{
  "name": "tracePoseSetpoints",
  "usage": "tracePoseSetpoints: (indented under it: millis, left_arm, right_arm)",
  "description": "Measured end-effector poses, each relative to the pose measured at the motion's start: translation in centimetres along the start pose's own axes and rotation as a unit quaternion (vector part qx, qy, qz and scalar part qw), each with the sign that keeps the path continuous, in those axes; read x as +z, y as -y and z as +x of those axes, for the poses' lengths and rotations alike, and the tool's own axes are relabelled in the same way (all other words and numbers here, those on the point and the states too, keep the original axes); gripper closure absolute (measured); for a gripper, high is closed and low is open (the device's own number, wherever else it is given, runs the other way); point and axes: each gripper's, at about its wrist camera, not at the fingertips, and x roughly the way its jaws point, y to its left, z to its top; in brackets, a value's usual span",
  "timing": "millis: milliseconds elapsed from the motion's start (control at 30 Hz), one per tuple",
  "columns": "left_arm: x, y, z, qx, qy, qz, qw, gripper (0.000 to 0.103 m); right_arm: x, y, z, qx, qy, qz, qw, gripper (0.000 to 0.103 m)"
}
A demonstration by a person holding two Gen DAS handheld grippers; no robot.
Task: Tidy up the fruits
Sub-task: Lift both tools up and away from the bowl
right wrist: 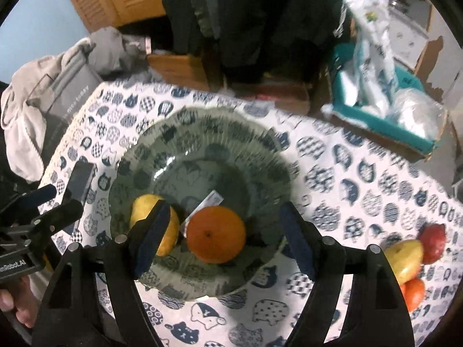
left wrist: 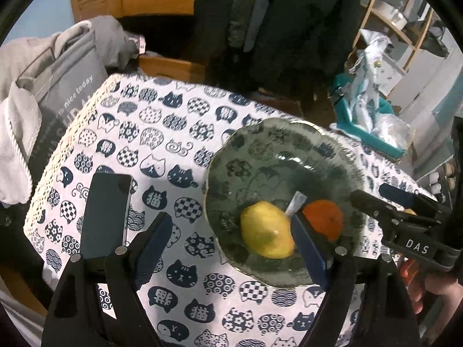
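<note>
Two fruits are sitting in the bowl (right wrist: 202, 150) right now: a lemon (right wrist: 156, 225) on the left and an orange (right wrist: 215, 235) just beside it on the right, with a small white tag (right wrist: 207, 205) poking up between them. In the right wrist view the bowl fills the middle of the frame, on a cat-print cloth (right wrist: 361, 179). The right gripper (right wrist: 222, 240) hangs over the orange with its jaws spread wide, one blue pad in front of the lemon and the other out past the orange's right side, neither pressing on it, so the orange is just lying loose in the bowl. The left gripper (left wrist: 231, 251) is wide open too and empty; in its own view the lemon shows between its fingers at lower centre, and the right gripper comes in from the right edge of that frame. There's a dark phone (left wrist: 105, 217) flat on the cloth at the lower left of the left view. Down at the right edge of the right wrist view, three more fruits are bunched together on the cloth: a red one (right wrist: 432, 243), a yellow one (right wrist: 405, 260) and another orange one (right wrist: 413, 293), well apart from the bowl. A grey bag (left wrist: 63, 98) sits off the upper left, and a teal box (right wrist: 376, 115) at upper right.
</note>
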Motion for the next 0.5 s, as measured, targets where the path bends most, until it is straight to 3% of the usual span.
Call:
tracePoseSetpoints:
  millis: [500]
  left_arm:
    - [0.0,3.6,-6.4,-0.042,0.064,0.032,0.9965,0.018]
  right_arm:
    - [-0.9,2.0,-10.5,-0.03,0.094,-0.002,0.995,0.024]
